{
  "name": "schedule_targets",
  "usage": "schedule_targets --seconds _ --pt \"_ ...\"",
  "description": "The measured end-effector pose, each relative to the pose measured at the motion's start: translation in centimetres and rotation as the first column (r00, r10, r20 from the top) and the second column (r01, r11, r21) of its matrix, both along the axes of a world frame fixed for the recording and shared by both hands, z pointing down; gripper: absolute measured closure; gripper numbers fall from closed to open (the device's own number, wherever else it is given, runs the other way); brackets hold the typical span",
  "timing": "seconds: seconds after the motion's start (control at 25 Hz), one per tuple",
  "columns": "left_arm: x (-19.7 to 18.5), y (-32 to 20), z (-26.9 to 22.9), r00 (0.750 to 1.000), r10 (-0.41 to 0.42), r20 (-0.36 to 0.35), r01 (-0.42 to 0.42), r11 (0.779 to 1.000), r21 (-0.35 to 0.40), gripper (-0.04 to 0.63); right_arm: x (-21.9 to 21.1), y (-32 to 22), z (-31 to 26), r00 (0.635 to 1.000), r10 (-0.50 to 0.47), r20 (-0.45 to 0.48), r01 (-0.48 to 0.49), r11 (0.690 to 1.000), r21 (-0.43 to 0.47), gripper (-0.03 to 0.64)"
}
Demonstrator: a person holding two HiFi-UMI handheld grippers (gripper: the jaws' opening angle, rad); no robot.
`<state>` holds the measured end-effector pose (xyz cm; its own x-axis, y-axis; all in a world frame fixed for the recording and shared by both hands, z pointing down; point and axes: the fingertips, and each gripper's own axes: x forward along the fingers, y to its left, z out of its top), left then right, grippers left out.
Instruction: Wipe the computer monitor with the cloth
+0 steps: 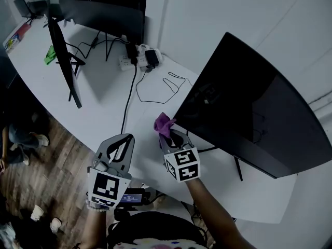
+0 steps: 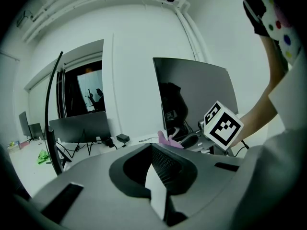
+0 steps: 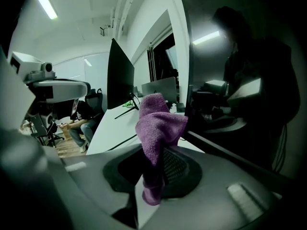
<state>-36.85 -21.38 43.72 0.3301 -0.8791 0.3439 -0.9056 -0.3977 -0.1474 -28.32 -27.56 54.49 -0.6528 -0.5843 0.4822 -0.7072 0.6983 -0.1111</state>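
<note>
A large dark computer monitor [image 1: 249,102] stands on the white table [image 1: 104,105] at the right, its screen off. My right gripper [image 1: 168,135] is shut on a purple cloth [image 1: 164,123], just in front of the monitor's lower left corner. In the right gripper view the cloth [image 3: 156,123] sticks up from the closed jaws of the right gripper [image 3: 158,150], and the monitor [image 3: 240,80] fills the right side, close by. My left gripper [image 1: 123,141] hovers over the table's near edge, left of the right one, shut on nothing. The left gripper view shows the monitor [image 2: 196,95] and cloth [image 2: 165,139] ahead.
Two more monitors [image 1: 65,61] [image 1: 104,17] stand at the back left, with a power strip and plugs [image 1: 137,60] and loose black cables [image 1: 171,84] between them and the big monitor. A person [image 1: 15,134] sits beyond the table's left edge on wood flooring.
</note>
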Motion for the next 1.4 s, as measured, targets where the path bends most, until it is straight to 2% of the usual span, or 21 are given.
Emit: schedule_targets --seconds 0.24,0.64,1.0,1.4 --pt "0.4 0.1 0.5 1.000 0.009 -0.007 -0.009 1.000 -0.005 0.589 0.3 -1.4 -1.0 0.991 0.078 0.106 -0.073 0.996 -0.057 0.538" --pt "1.9 -0.1 -0.2 0.999 0.035 -0.012 -0.034 0.999 0.016 0.589 0.9 -3.0 -5.3 0.948 0.168 0.270 -0.143 0.983 -0.112 0.538" --pt "2.9 0.4 -1.3 0.999 0.045 -0.014 -0.044 0.998 0.043 0.589 1.1 -4.1 -11.5 0.901 0.188 0.391 -0.171 0.982 -0.079 0.538" --pt "3.9 0.9 -2.9 0.999 0.053 -0.010 -0.052 0.996 0.076 0.588 1.6 -4.4 -17.1 0.863 0.169 0.476 -0.175 0.984 -0.032 0.538"
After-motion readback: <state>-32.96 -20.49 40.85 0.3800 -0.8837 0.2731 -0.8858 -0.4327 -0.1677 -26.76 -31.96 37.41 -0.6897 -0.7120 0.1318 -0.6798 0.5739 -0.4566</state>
